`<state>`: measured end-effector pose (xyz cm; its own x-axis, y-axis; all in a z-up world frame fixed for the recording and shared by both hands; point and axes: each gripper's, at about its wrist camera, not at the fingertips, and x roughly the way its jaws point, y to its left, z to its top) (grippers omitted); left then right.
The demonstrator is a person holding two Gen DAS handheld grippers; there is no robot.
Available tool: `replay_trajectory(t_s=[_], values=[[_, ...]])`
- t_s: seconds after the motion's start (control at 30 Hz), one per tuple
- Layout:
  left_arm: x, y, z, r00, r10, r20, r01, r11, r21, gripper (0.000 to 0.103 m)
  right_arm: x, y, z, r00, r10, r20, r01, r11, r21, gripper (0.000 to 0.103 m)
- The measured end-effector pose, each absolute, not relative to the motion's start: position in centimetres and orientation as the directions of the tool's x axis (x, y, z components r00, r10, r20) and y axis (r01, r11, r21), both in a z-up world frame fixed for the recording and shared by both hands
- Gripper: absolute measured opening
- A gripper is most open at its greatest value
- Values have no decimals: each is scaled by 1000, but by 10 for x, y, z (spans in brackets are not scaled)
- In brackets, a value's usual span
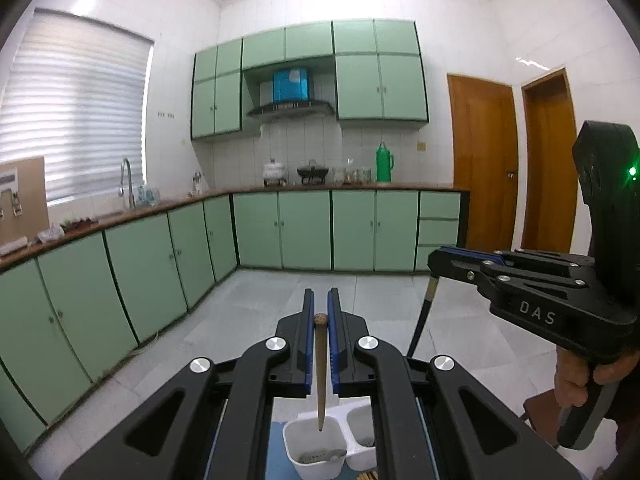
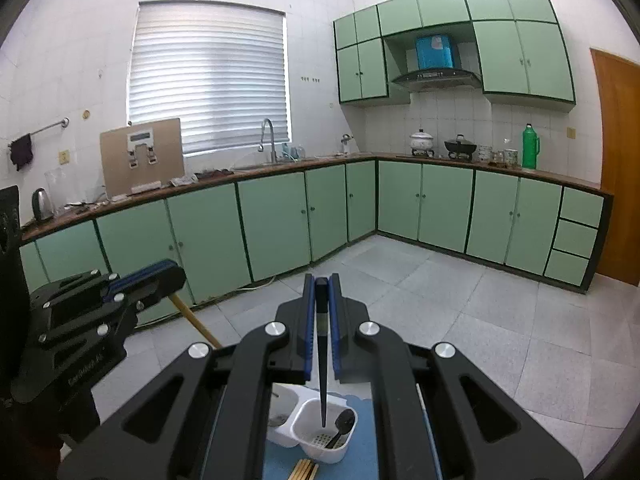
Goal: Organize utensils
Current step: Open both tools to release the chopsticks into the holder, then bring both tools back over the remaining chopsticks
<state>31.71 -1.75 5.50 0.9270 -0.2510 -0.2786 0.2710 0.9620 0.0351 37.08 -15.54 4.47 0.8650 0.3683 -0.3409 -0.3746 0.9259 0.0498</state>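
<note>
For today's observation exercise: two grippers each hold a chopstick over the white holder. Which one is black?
The chopstick in the right gripper is the black chopstick; the left gripper holds a brown wooden chopstick.

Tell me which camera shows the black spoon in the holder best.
Right wrist view: the black spoon leans in the white utensil holder compartment beneath the right gripper's black chopstick. In the left wrist view, no spoon can be made out; the gripper's body covers most of the holder.

We see a brown wooden chopstick [image 1: 320, 364], a black chopstick [image 2: 322, 360], a white holder [image 2: 320, 450], a blue mat [image 2: 360, 456] and green cabinets [image 2: 272, 220].
</note>
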Motion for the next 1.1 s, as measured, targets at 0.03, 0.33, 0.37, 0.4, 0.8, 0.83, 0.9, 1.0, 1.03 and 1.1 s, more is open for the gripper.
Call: replay_trajectory(t_s=[0.03,0.33,0.37,0.4,0.8,0.83,0.9,1.0,1.03,1.1], values=[[322,-17,49,924,-251,-290,270,962,29,6,378,-155,37,860,367,-355,-372,926,57,6],[350,-15,0,882,-253,-397,268,963,-18,11,406,-137,-15,800,360,-480,-372,925,74,9],[350,-13,0,881,-252,-400,267,964,-21,17,404,-139,-17,802,355,-481,-367,928,73,16],[349,-11,-1,882,-249,-401,262,965,-21,20,401,-141,-17,807,352,-475,-360,930,77,23],[268,7,-12,902,-206,-378,213,977,-22,57,315,-179,-24,870,288,-401,-278,957,82,82],[260,8,-17,901,-200,-384,206,978,-27,59,307,-179,-28,872,280,-401,-273,959,76,87],[240,9,-34,893,-192,-407,191,981,-42,62,284,-181,-44,875,259,-409,-256,965,63,89],[218,9,-58,881,-173,-441,169,984,-47,65,259,-185,-73,864,236,-444,-226,971,75,90],[210,9,-70,874,-165,-457,161,986,-48,65,252,-185,-82,859,231,-458,-219,972,79,90],[201,9,-86,864,-153,-480,148,988,-48,65,238,-186,-105,846,215,-488,-199,976,84,90]])
